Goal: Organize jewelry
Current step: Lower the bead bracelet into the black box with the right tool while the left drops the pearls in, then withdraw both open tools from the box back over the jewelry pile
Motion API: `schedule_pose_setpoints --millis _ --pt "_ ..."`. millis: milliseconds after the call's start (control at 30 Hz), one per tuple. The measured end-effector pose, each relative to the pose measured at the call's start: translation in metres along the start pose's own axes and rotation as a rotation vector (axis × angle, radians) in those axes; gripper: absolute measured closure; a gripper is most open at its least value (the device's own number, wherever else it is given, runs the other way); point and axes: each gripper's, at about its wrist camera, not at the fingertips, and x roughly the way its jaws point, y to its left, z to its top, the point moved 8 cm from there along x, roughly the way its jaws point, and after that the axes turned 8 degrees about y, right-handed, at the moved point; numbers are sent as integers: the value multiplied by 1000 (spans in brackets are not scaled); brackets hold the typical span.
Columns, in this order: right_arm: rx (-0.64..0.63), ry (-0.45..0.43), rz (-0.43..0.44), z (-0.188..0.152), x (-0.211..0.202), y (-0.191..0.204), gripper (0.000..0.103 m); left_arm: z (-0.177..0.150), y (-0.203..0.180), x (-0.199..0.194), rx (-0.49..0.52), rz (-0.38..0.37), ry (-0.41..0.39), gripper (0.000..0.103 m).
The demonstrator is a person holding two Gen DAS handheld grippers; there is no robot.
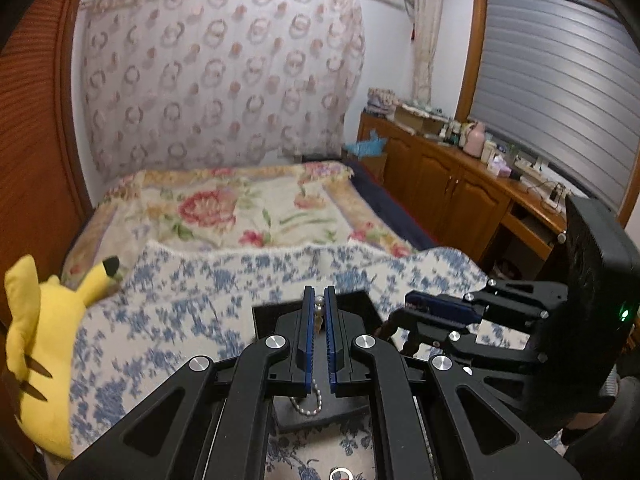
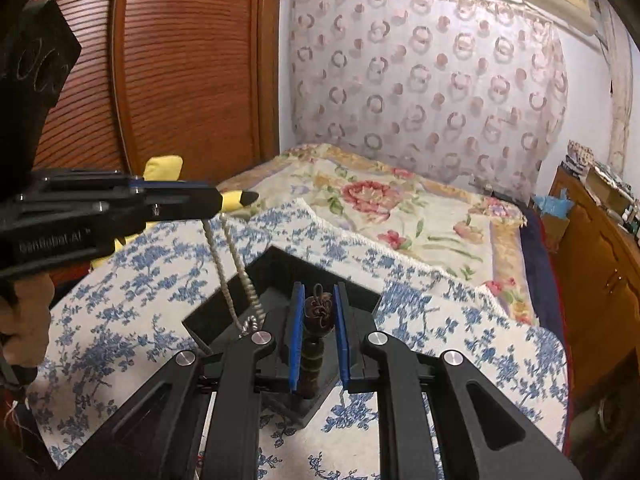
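Across the bed (image 2: 420,216), a blue-flowered cloth (image 2: 132,280) is lying as a soft work surface, and a black box (image 2: 320,276) is sitting open on it, probably as the jewelry's home. Above the box, the left tongs (image 1: 319,300) are pinching a pearl chain (image 2: 232,264), lifting it so its doubled strand is hanging straight down into the box rather than tangling. Beside them, the right tongs (image 2: 319,300) are reaching over the box with a dark beaded piece (image 2: 316,320) between the blue pads; they are standing slightly apart from it, so I cannot tell whether they are gripping it. A yellow plush (image 1: 36,356) is resting at the bed's edge.
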Motion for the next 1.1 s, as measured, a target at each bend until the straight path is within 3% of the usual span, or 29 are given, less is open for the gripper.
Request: schedule_pose_setpoints --millis 133,200,300,333,400,567,633,733,967,1033,1100 --pt "7 37 3 -10 14 4 84 -15 7 8 -1 27 15 96" --pt "20 38 3 -13 16 2 83 -22 10 9 -2 30 23 72" --pt "32 33 18 -15 13 2 81 -30 14 4 2 42 17 65" --pt "34 29 19 -17 10 2 76 -35 16 3 5 51 18 63" --pt "44 16 23 -21 2 2 64 -43 18 0 4 58 15 49" --pt "56 -4 43 -45 -23 4 63 -71 24 -8 7 54 10 18" --pt "58 0 51 -60 -32 6 62 -80 24 -11 10 57 10 11" --pt "65 7 66 -78 -41 8 52 -96 26 -12 8 61 26 8" --pt "92 73 94 -127 -45 18 50 -133 24 -19 -5 32 49 8" --pt "101 89 109 -140 -45 24 42 -144 19 -22 4 38 54 8" --pt "108 110 116 -151 -43 29 41 -151 15 -25 15 36 56 8"
